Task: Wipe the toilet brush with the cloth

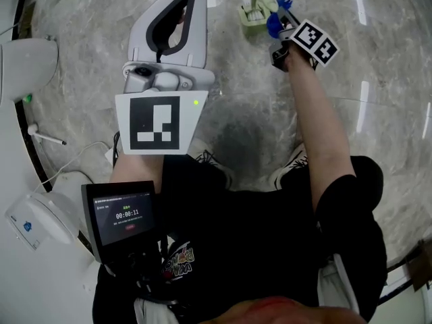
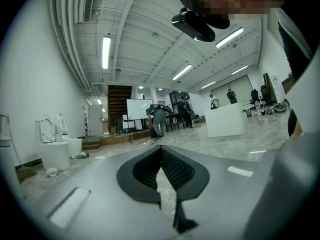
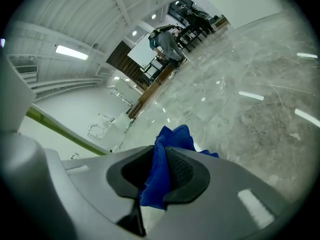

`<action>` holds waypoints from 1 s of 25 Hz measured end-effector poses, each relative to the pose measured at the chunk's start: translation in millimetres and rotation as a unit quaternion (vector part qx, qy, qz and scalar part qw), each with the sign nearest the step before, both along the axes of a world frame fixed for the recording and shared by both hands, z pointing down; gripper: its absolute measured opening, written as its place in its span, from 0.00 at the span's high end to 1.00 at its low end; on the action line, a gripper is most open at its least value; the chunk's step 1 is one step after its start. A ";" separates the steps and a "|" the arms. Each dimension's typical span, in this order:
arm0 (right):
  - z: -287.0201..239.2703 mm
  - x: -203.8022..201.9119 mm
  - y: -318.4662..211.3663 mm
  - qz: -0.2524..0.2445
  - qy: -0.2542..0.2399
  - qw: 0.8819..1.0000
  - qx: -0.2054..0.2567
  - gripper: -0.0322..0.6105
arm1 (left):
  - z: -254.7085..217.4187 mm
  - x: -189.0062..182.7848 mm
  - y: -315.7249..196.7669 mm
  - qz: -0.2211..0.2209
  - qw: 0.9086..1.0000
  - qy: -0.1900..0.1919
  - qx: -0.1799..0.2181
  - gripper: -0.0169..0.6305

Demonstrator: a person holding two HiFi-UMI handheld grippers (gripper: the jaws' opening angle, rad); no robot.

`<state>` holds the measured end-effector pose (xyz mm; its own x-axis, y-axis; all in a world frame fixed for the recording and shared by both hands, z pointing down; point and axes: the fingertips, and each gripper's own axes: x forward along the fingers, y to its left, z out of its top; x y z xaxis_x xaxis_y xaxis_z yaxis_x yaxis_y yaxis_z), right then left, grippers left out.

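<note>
Toilet brush (image 1: 254, 11) stands on the floor (image 1: 378, 52) in the head view, just beside the right gripper (image 1: 277, 16). Left gripper view: left gripper (image 2: 160, 150) closed, empty. Right gripper view: jaws clamp the blue cloth (image 3: 159, 179); with nothing steadying it, the brush may topple when wiped.

In the head view the blue cloth (image 1: 283, 0) and the claw's own body cover the tips of the right claw (image 1: 278, 20). The cloth also partly covers a pale green object (image 1: 252, 12) whose form cannot be made out. A white fixture (image 1: 23, 63) is cut off by the left edge. The small print on the screen (image 1: 125, 214) is unreadable. In the right gripper view the cloth's lower end disappears behind the claw's body. In the left gripper view, distant people (image 2: 160, 116) are too small to tell apart.
</note>
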<state>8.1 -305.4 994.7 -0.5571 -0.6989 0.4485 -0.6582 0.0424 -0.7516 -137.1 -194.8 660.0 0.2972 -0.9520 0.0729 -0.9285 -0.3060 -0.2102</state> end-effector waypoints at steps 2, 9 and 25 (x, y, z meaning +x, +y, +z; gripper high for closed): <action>1.1 -0.2 0.7 0.004 -0.008 1.000 -0.002 0.84 | -1.1 -0.9 0.8 -0.001 1.000 0.000 0.003 0.97; -1.2 24.0 8.8 0.033 0.005 0.999 -0.004 0.84 | -1.2 5.6 -3.8 0.008 1.000 0.015 0.003 0.97; 19.9 -32.5 83.0 -0.097 0.063 0.993 0.002 0.83 | -1.6 13.1 -16.3 0.013 0.999 0.033 -0.002 0.97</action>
<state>-24.5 -222.4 1014.6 -0.6207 -0.5862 0.5206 -0.7266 0.1807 -0.6629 -124.0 -211.1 658.4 0.3267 -0.9434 0.0570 -0.9318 -0.3316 -0.1478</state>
